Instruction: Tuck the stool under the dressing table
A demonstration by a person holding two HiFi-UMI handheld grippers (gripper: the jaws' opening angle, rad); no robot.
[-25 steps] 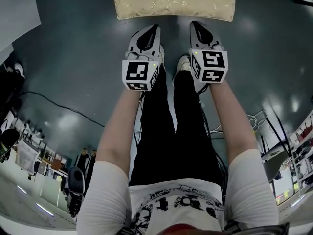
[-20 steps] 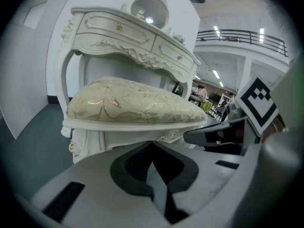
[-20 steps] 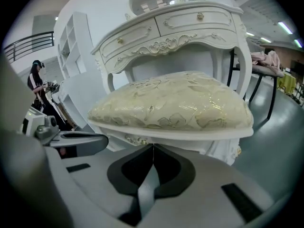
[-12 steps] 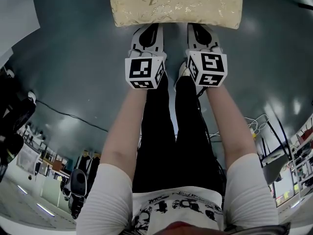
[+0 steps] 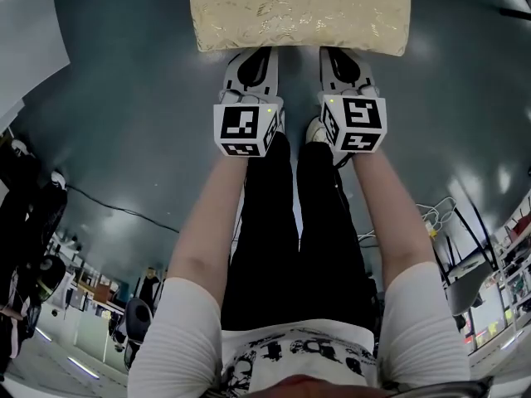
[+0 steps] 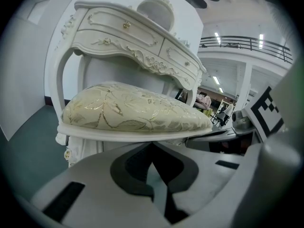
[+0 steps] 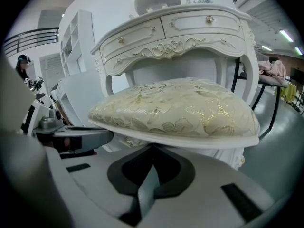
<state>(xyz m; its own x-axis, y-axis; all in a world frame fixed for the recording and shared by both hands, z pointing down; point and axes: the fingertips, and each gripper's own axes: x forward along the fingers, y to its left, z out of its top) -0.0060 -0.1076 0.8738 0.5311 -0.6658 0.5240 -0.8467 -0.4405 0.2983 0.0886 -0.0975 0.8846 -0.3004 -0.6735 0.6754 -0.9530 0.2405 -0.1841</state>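
The stool, with a cream and gold cushion on a white seat rim, stands on the dark floor just ahead of me. My left gripper and right gripper point at its near edge side by side, both shut with nothing between the jaws. Their tips reach the seat rim; I cannot tell whether they touch it. In the left gripper view the cushion fills the middle, with the white carved dressing table right behind it. The right gripper view shows the same stool in front of the dressing table.
A white panel lies at the upper left of the floor. Cables trail at the right near a dark chair frame. A white shelf unit stands left of the dressing table. People sit far off.
Both grippers have closed the small gap to the stool's near edge, and the stool sits lower and larger in the head view. Both jaws stayed shut.
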